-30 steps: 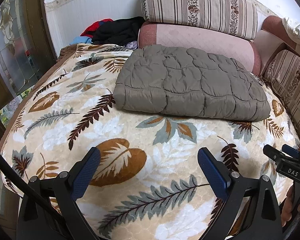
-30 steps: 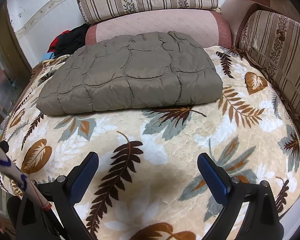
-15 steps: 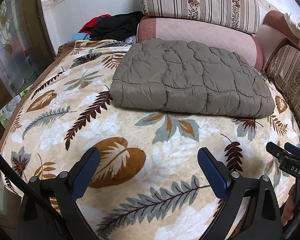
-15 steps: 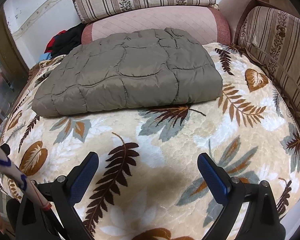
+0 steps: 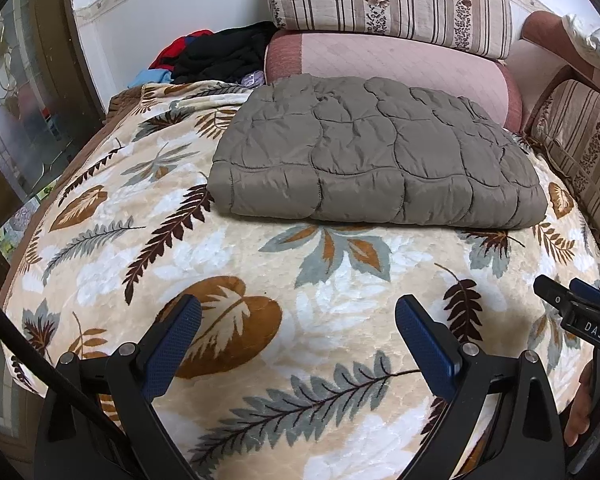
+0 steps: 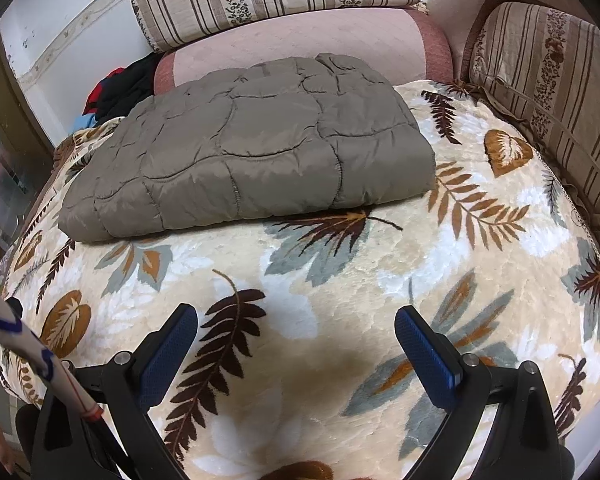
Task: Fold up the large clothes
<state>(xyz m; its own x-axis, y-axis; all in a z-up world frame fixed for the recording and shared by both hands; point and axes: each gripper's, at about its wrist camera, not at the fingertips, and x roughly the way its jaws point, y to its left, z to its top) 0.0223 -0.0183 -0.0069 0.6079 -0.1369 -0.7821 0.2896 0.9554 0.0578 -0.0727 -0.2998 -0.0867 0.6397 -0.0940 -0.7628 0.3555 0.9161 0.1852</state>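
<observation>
Folded jacket (image 5: 374, 156) beyond spread fingers (image 5: 172, 346).

Taupe-grey quilted jacket (image 5: 372, 160); cream blanket (image 5: 300, 280) with brown, grey leaves; striped floral cushion (image 5: 388, 0); blue fingers (image 5: 172, 344).

Both the left gripper (image 5: 298, 338) and right gripper (image 6: 296, 338) are showing black frames, silver screws and textured blue pads (image 5: 172, 350).

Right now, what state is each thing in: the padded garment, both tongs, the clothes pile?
Grey quilted garment: folded into a flat rectangle, lying on the leaf-print blanket.
Left tongs: open, empty.
Right tongs: open, empty.
Clothes pile: unfolded, heaped beside the pink bolster.
</observation>
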